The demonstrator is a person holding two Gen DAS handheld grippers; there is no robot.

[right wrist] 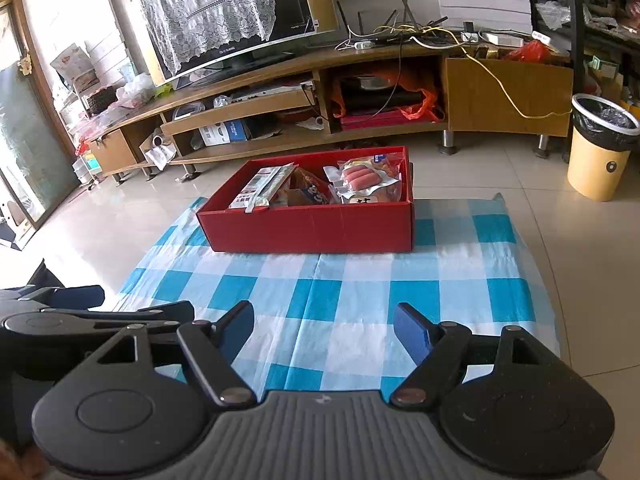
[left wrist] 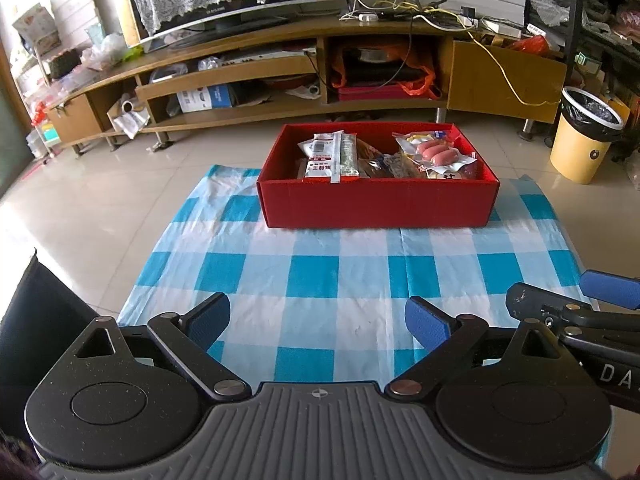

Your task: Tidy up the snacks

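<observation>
Plainly both tongs, left gripper (left wrist: 318, 322) and right gripper (right wrist: 324, 330), stood agape and empty above the checked cloth (left wrist: 340, 280). Snack packets (left wrist: 332, 154) lay heaped in the red box (left wrist: 376, 204) beyond; one careless nudge might spill them.

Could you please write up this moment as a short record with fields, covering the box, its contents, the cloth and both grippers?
container: red box, open top, standing on the far part of the cloth
surface: blue and white checked cloth spread on a tiled floor
contents: sausage pack at the right end; white snack packet at the left end; more wrapped snacks between them
loose snacks on the cloth: none visible
left gripper: jaws wide apart, nothing between them
right gripper: jaws apart, nothing between them
nearby: yellow waste bin at the right
</observation>
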